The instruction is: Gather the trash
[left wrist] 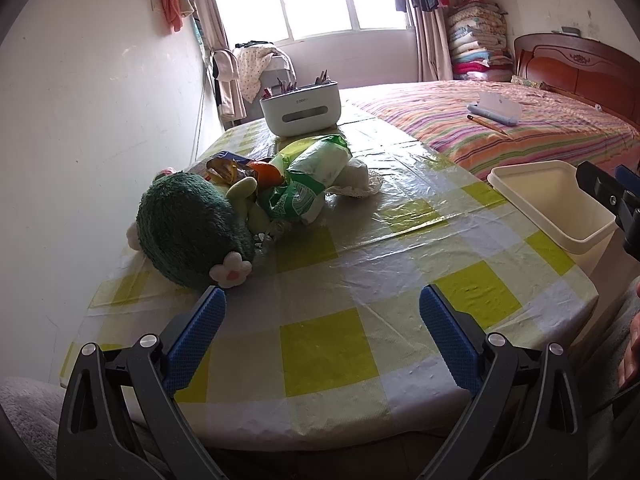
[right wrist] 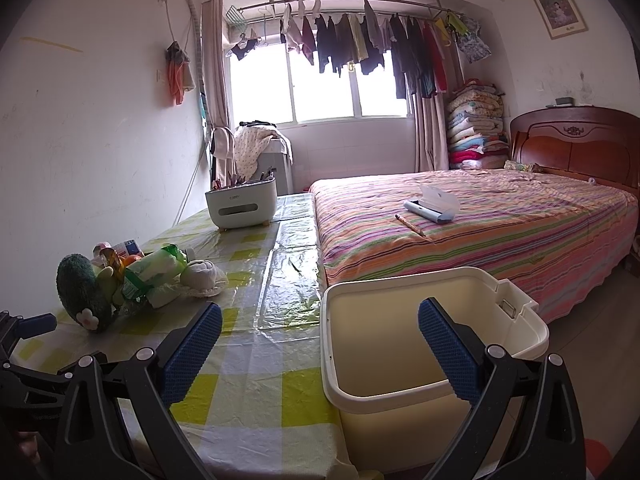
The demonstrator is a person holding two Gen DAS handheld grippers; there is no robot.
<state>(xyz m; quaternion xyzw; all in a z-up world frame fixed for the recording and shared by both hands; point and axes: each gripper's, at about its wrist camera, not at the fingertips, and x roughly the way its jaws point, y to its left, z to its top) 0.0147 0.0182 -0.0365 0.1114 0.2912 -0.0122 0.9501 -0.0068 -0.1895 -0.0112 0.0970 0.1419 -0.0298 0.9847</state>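
Note:
A pile of trash lies on the checked table: a green and white plastic bag, an orange wrapper and a crinkled amber wrapper. The pile also shows in the right wrist view. A cream bin stands at the table's right edge, open and empty; it also shows in the left wrist view. My left gripper is open and empty above the table's near end. My right gripper is open and empty above the bin's near rim.
A green plush toy lies against the trash, a white cloth toy behind it. A white pencil caddy stands at the far end. The striped bed with a pencil case lies to the right.

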